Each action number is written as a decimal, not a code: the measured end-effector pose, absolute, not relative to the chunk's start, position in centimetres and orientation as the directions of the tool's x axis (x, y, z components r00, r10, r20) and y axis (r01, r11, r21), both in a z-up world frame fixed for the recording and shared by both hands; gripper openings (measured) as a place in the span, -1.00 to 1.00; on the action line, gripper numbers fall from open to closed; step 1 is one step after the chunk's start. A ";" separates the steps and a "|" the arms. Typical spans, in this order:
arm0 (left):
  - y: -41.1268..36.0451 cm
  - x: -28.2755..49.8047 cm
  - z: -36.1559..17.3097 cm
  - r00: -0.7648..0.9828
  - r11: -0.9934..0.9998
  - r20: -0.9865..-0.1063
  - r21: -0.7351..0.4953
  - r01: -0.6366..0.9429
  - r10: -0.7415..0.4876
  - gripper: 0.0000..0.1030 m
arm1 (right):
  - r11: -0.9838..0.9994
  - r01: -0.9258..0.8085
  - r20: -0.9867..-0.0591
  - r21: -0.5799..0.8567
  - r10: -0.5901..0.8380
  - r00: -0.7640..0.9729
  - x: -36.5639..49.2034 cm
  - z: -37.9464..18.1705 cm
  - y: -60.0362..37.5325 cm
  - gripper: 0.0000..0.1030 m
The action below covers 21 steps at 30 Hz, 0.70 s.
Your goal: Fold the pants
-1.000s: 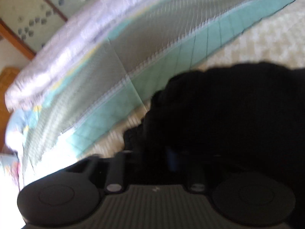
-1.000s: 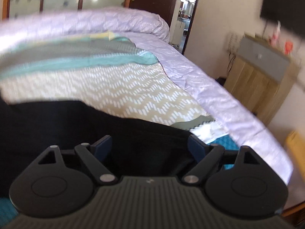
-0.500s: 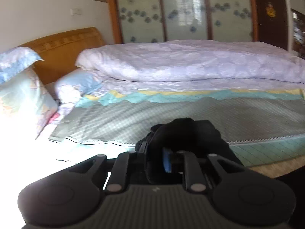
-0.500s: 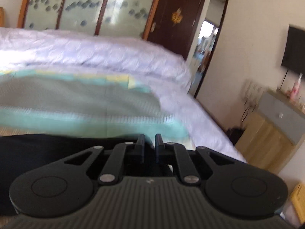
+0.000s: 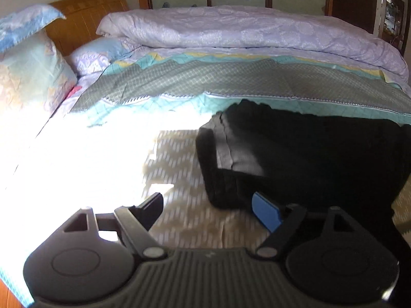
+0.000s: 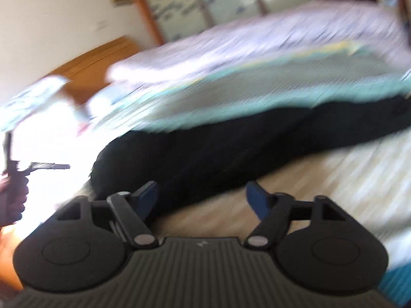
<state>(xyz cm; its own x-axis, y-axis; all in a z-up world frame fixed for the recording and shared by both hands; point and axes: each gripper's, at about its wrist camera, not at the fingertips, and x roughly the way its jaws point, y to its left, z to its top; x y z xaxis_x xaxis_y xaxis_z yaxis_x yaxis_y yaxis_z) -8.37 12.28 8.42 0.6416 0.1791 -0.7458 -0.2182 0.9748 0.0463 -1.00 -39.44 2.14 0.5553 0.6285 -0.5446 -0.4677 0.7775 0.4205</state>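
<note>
The black pants (image 5: 308, 154) lie folded on the patterned bedspread (image 5: 185, 220), with a grey inner lining showing at their left end. My left gripper (image 5: 209, 211) is open and empty just in front of the pants' left end. My right gripper (image 6: 203, 196) is open and empty at the near edge of the pants (image 6: 218, 148), which stretch as a dark band across the blurred right wrist view. The left gripper also shows at the far left of the right wrist view (image 6: 38, 166).
A rolled lilac duvet (image 5: 244, 30) lies along the far side of the bed. Pillows (image 5: 30, 71) and a wooden headboard (image 5: 84, 12) are at the left. Bright sunlight washes out the bedspread on the left.
Both grippers have let go of the pants and opened. The pants now lie on the bed. The right gripper has swung left, blurring its view.
</note>
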 end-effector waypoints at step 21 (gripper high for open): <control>12.2 -14.0 7.0 0.627 0.931 -0.777 -0.189 -0.313 0.053 0.54 | 0.995 0.091 -0.416 0.032 -0.069 0.907 0.0 11.4 -43.8 0.34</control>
<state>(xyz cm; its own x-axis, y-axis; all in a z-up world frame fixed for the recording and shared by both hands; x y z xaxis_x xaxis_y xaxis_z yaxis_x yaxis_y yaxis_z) -13.98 12.21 7.01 0.6275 0.0533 -0.7768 -0.3126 0.9310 -0.1886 0.01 -43.79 11.42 0.9067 -0.0693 -0.4160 0.0909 0.9953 0.0324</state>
